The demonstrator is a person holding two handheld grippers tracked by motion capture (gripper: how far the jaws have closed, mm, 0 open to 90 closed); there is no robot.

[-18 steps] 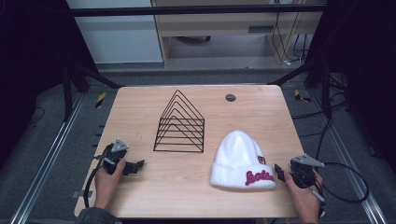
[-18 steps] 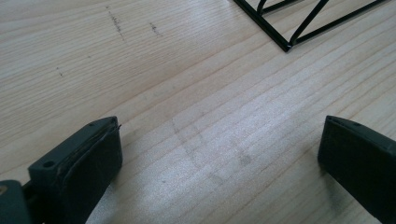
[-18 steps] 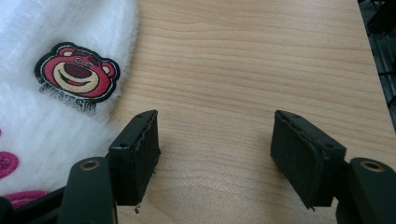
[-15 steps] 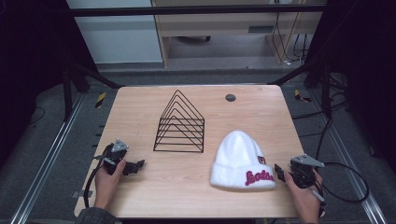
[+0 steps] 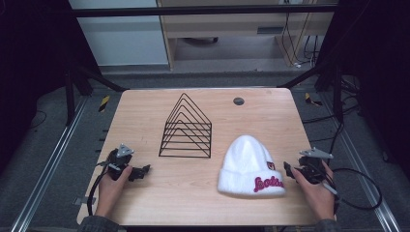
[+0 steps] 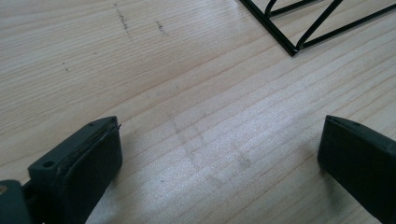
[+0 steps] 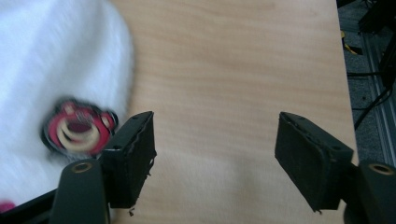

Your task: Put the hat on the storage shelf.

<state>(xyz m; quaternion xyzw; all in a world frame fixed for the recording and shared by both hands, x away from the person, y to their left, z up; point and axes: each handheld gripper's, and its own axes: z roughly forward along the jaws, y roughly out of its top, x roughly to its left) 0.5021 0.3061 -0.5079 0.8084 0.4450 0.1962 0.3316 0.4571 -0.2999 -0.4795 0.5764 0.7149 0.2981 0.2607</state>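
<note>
High view shows a pale wood-grain desk (image 5: 145,121) on grey flooring with dark frame rails. A white knitted beanie (image 5: 249,164), soft and domed with red lettering, lies beside the black wire triangular rack (image 5: 186,128). Right gripper (image 5: 295,170) sits just beside the beanie, fingers open; left gripper (image 5: 140,171) fingers wide, empty
</note>
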